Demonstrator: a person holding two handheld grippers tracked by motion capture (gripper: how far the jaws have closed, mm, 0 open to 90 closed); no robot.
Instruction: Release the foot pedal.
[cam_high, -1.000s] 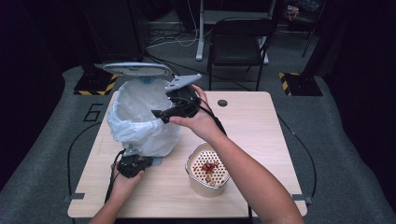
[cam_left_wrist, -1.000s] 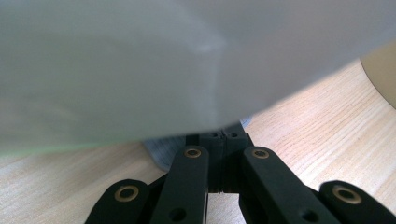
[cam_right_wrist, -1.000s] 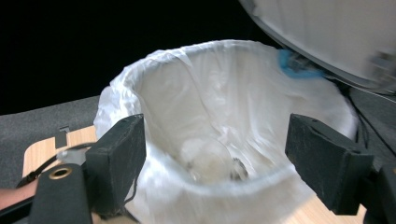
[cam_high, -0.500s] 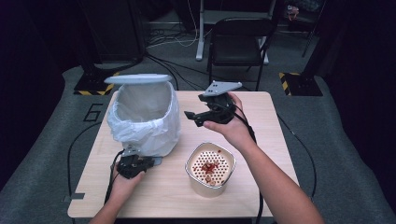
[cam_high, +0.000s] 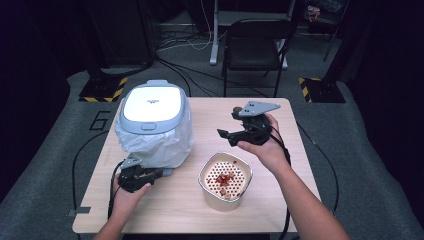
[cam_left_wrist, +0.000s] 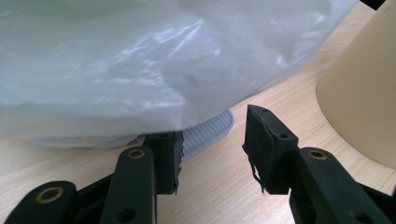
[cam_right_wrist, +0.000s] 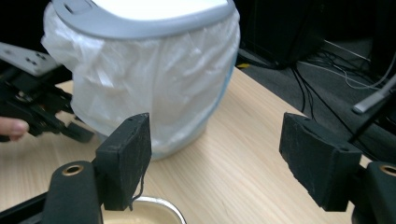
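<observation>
left hand-held gripper (cam_high: 165, 173), jaws just opening with nothing clamped, sits at the ribbed pedal (cam_left_wrist: 208, 130) of the lidded white plastic-lined bin (cam_high: 155, 125) on the worktop (cam_high: 175, 210); right hand-held gripper (cam_high: 224, 134) open, empty; risk: bumping the cream perforated-insert pot (cam_high: 225, 182).

The bin (cam_high: 155, 125) has a smooth plastic lid (cam_high: 151, 104), pale grey-blue around a matt white panel, and its liner (cam_right_wrist: 154, 88) is thin, crinkled, translucent white plastic film with a soft sheen. A ribbed grey plastic pedal (cam_left_wrist: 208, 129) shows at its foot. The surface (cam_high: 200, 210) is light wood-grain laminate, smooth and matt. The cream container (cam_high: 226, 185) looks like matt plastic with a perforated insert. Both claws' pads (cam_right_wrist: 128, 158) are black, matt and rough-edged.
</observation>
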